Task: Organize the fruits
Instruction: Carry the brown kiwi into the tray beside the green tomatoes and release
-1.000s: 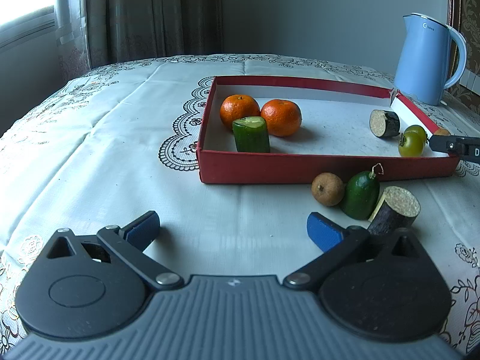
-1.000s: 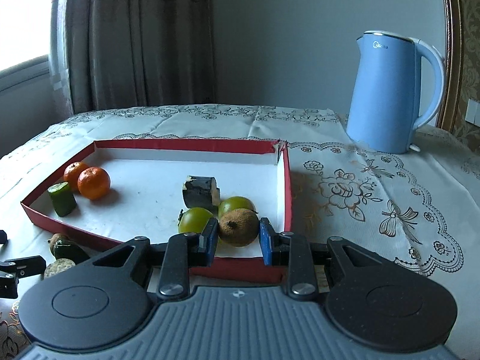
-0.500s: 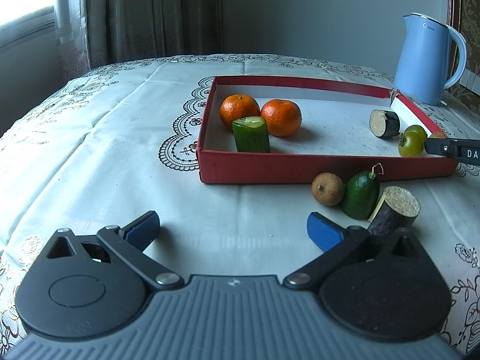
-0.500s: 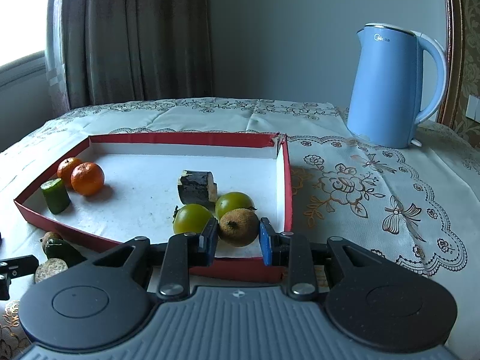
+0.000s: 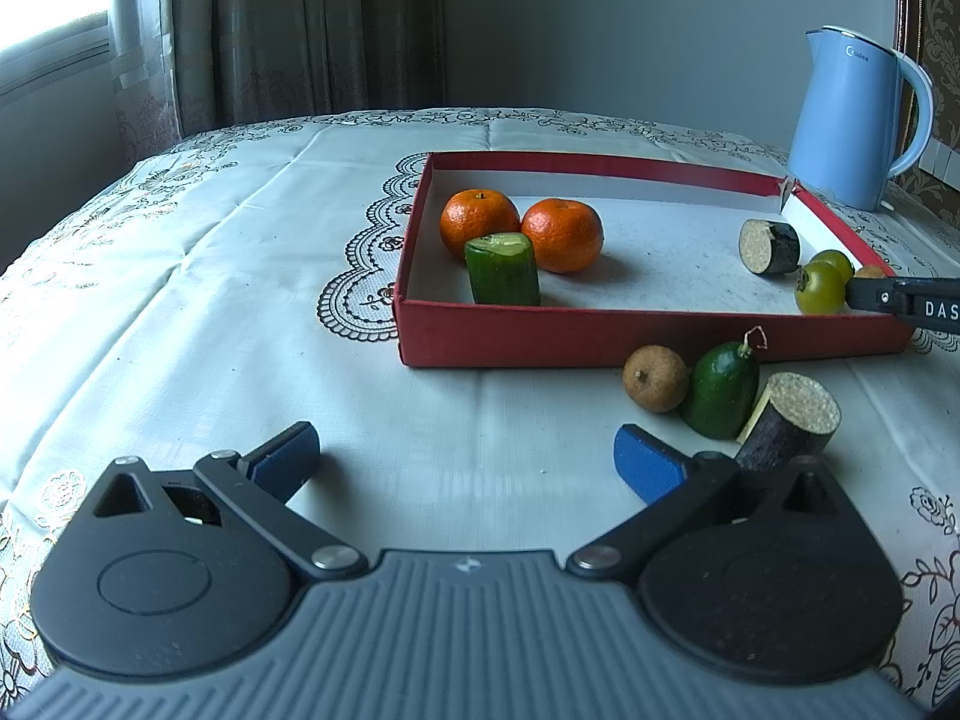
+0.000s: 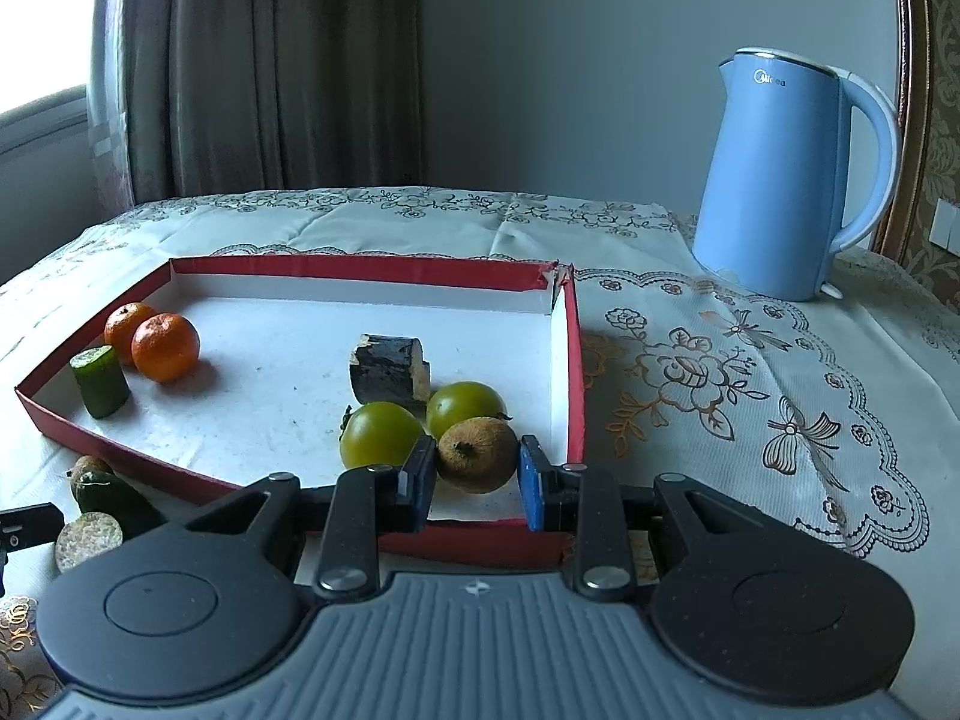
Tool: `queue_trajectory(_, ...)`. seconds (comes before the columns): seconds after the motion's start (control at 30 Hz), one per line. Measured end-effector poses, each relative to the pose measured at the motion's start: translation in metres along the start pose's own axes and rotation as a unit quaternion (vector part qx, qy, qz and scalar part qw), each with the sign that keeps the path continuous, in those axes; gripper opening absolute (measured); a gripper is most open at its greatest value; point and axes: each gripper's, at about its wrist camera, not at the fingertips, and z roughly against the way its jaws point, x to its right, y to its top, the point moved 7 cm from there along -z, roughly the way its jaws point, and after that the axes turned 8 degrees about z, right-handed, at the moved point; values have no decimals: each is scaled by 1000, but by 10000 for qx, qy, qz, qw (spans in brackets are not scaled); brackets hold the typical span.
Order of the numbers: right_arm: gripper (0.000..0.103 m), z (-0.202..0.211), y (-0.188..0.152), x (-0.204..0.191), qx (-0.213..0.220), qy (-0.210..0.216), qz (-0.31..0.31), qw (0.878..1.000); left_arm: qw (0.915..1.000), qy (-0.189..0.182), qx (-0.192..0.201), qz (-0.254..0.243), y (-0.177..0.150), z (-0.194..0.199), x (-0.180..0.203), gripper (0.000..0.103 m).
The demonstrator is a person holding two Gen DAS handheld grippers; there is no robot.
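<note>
My right gripper point(image 6: 478, 471) is shut on a brown round fruit point(image 6: 475, 457), held just over the near right corner of the red tray point(image 6: 372, 269). Two green tomatoes point(image 6: 381, 435) and a dark cut piece point(image 6: 387, 369) lie right behind it. In the tray's left end sit two oranges point(image 5: 563, 234) and a cucumber piece point(image 5: 503, 269). My left gripper point(image 5: 467, 462) stands open above the tablecloth in front of the tray point(image 5: 600, 339), with nothing between its pads. Just right of it, outside the tray, lie another brown fruit point(image 5: 655, 378), a dark green fruit point(image 5: 720, 390) and a cut stub point(image 5: 789, 423).
A light blue kettle point(image 6: 780, 180) stands on the embroidered cloth to the right, behind the tray. Curtains and a window are at the back left. The table's rounded edge falls away on the left in the left wrist view.
</note>
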Motion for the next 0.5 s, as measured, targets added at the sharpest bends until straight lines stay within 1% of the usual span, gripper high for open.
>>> queue_trajectory(0.5, 29, 0, 0, 0, -50, 11, 71, 10000, 10000, 1, -1, -1, 0, 0, 0, 103)
